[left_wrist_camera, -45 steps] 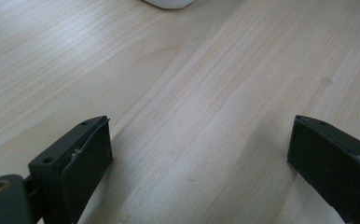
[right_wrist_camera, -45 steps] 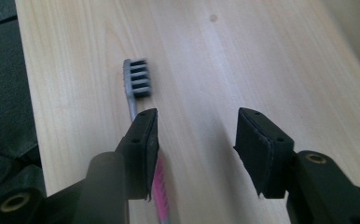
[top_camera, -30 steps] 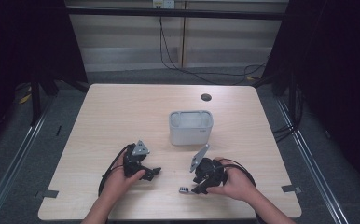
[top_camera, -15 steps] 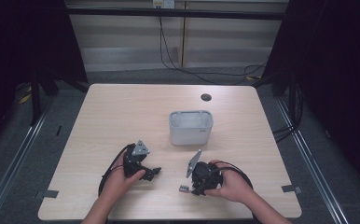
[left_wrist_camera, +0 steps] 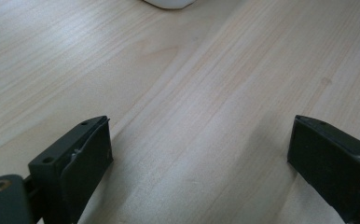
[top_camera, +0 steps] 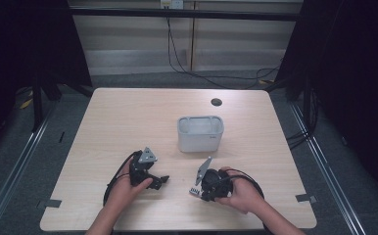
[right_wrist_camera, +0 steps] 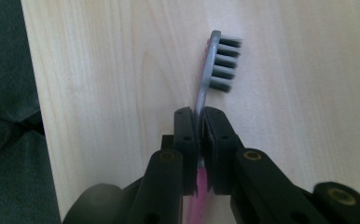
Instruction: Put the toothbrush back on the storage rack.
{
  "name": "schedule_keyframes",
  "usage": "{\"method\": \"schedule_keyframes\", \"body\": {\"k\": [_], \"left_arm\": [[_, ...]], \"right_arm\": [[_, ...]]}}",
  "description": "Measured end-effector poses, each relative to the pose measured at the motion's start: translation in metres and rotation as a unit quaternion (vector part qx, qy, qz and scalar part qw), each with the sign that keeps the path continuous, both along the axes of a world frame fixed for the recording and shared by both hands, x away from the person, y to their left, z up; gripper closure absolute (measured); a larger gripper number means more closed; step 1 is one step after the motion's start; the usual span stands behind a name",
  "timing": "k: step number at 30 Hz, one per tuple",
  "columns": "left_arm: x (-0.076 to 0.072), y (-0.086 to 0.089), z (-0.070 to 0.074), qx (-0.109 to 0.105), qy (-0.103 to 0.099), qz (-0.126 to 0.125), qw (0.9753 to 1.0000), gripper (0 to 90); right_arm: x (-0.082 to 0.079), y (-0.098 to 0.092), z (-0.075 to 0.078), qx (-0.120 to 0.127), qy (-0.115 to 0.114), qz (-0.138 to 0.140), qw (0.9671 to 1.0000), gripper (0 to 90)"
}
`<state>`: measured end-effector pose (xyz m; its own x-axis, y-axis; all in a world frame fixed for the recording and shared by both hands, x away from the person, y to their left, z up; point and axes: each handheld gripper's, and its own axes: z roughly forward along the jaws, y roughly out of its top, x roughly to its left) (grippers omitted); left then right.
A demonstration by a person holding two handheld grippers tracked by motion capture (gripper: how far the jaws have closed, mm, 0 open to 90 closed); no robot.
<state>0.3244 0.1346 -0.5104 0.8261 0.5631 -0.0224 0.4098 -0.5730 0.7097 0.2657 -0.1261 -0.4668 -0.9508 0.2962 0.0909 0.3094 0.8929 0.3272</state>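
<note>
- A white tub [top_camera: 200,133] stands near the middle of the desk [top_camera: 128,112], toward the far edge from both hands; bare wood lies between it and the grippers
- A small dark round hole [top_camera: 216,102] sits in the desktop close to the far edge, beyond the tub
- Cables [top_camera: 182,54] hang down the wall behind the desk, well apart from everything on it
- The toothbrush [right_wrist_camera: 214,65] is near the front edge of the desk, right of centre, clamped at its neck by the right gripper [right_wrist_camera: 200,122]; its jaws press tight on the grey stem, with the bristle head sticking out past the tips and a pink handle showing below them
- The right hand [top_camera: 243,191] lies low over the desk, and the gripper points left, along the front edge
- The left gripper [left_wrist_camera: 199,144] has its jaws spread wide with only bare wood between them; the left hand [top_camera: 128,188] rests on the desk near the front edge, left of centre
- The right gripper view shows the bristles and the desk's edge, with dark floor beyond; in the high view the brush head [top_camera: 195,191] is a small pale speck
- The left gripper view catches the tub's lower rim at its top
</note>
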Motion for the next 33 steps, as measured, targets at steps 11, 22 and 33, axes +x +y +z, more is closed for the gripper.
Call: {"method": "schedule_keyframes", "body": {"k": [11,22,33], "left_arm": [[0.0,0.0,0.0,0.0,0.0,0.0,1.0,5.9],[0.0,0.0,0.0,-0.001,0.0,0.0,1.0,6.0],[0.0,0.0,0.0,-0.001,0.0,0.0,1.0,5.9]], "right_arm": [[0.012,-0.024,0.022,0.079,-0.019,-0.055,0.9952,84.5],[0.019,-0.04,0.038,0.134,-0.041,-0.081,0.9868,84.6],[0.021,-0.051,0.051,0.173,-0.052,-0.099,0.9785,84.7]]}}
